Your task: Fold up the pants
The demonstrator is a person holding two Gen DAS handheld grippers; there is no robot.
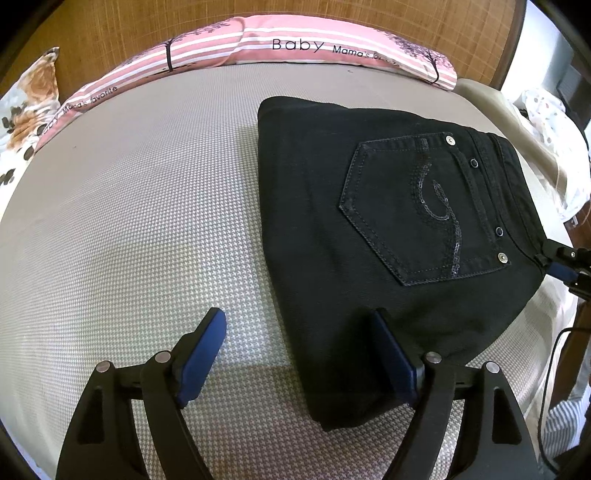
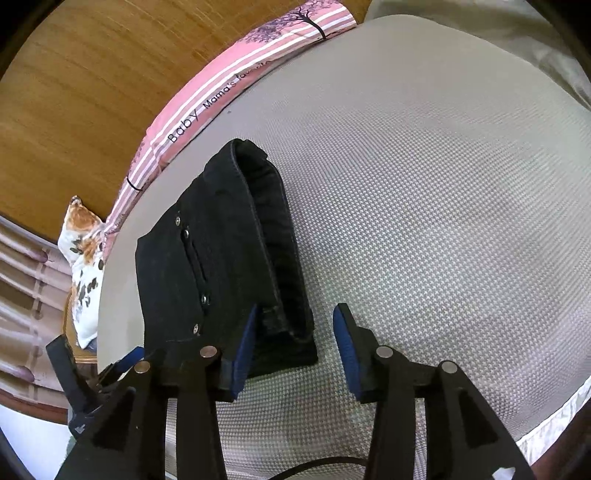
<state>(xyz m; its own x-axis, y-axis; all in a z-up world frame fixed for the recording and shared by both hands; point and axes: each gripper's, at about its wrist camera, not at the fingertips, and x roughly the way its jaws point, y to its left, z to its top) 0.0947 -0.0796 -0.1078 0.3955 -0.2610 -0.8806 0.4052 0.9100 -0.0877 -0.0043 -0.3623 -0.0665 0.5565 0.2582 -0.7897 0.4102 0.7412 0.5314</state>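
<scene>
The black pants (image 1: pixel 388 236) lie folded into a compact stack on the grey bed sheet (image 1: pixel 140 206), back pocket with sequin swirl facing up. My left gripper (image 1: pixel 299 325) is open, its jaws straddling the stack's near left edge, holding nothing. In the right wrist view the folded pants (image 2: pixel 221 258) lie at centre left, waistband edge showing. My right gripper (image 2: pixel 295 325) is open over the stack's near corner and the sheet (image 2: pixel 424 221), empty. The right gripper's tip also shows at the right edge of the left wrist view (image 1: pixel 565 266).
A pink striped pillow (image 1: pixel 258 48) lies along the wooden headboard (image 1: pixel 147 26). A floral pillow (image 1: pixel 26 103) sits at the far left. White bedding (image 1: pixel 546 122) lies beyond the bed's right edge. A black cable (image 1: pixel 554 369) hangs at the right.
</scene>
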